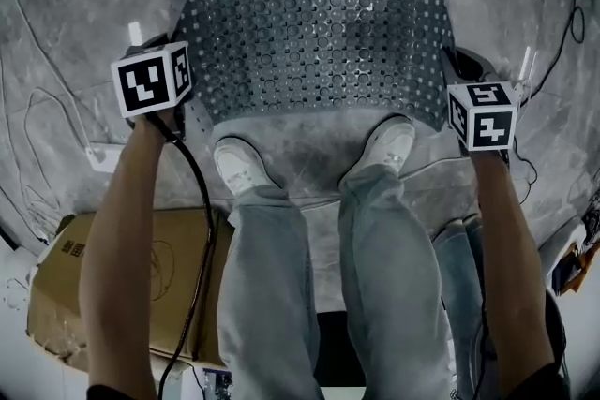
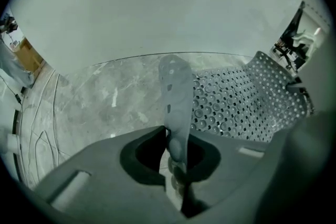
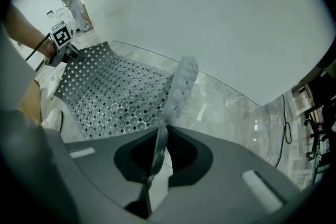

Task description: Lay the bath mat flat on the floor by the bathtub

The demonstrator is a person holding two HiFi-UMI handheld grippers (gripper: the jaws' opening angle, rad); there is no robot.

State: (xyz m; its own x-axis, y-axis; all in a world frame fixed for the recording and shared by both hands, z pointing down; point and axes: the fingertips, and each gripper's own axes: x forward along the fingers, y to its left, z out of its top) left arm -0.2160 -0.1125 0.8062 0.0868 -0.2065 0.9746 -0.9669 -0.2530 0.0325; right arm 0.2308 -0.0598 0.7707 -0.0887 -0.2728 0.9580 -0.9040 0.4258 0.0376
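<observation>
The left gripper [image 2: 176, 150] & right gripper [image 3: 156, 150] are holding the bath mat [image 1: 309, 23] low over the floor [image 1: 84, 42], fingers clamped on its side edges, and it is looking soft, light & floppy, so wide-apart grips are prob. suiting it.

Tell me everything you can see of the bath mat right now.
The bath mat is a grey, rubbery-looking sheet covered in rows of round bumps and small holes. It is spread wide, its near corners lifted and pinched, one in the left gripper, one in the right gripper. The rest appears to lie on the marble floor.
</observation>
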